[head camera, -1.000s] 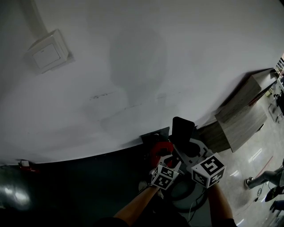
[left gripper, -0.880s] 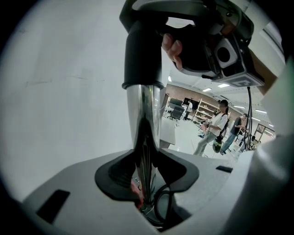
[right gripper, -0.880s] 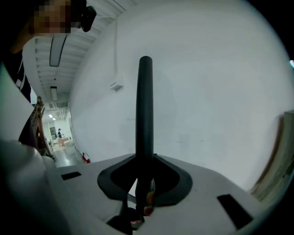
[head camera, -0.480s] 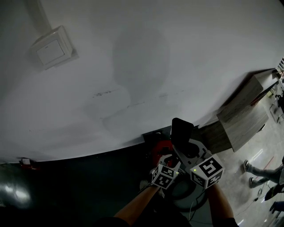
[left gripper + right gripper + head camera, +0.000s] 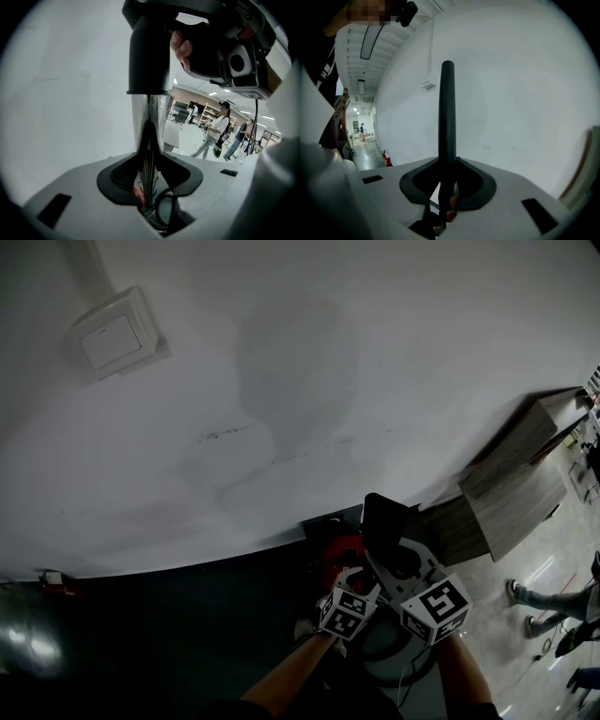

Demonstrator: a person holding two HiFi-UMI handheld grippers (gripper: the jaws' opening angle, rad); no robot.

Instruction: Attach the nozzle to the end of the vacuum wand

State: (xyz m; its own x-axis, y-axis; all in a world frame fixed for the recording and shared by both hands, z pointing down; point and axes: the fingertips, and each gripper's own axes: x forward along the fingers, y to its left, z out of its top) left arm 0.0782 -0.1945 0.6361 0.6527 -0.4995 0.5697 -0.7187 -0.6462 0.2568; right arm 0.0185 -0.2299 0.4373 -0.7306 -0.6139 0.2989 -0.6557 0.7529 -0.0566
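In the left gripper view a shiny metal vacuum wand point(image 5: 149, 136) rises from my left gripper point(image 5: 149, 201), which is shut on it. The wand's upper end enters the black sleeve of the nozzle point(image 5: 147, 51). My right gripper point(image 5: 443, 206) is shut on the black nozzle point(image 5: 447, 117), which stands straight up along its jaws, seen edge-on. In the head view both grippers sit side by side at bottom centre, the left gripper point(image 5: 349, 579) beside the right gripper point(image 5: 398, 566). The nozzle point(image 5: 384, 517) juts up from them, with a red vacuum part point(image 5: 341, 551) to its left.
A white wall fills most of the head view, with a switch box point(image 5: 108, 338) at top left. A wooden cabinet point(image 5: 511, 488) stands at the right. People walk on the floor point(image 5: 553, 610) at the right. A white round unit point(image 5: 398, 657) lies below the grippers.
Both grippers keep their hold and their places. A person on the floor at the right has walked on.
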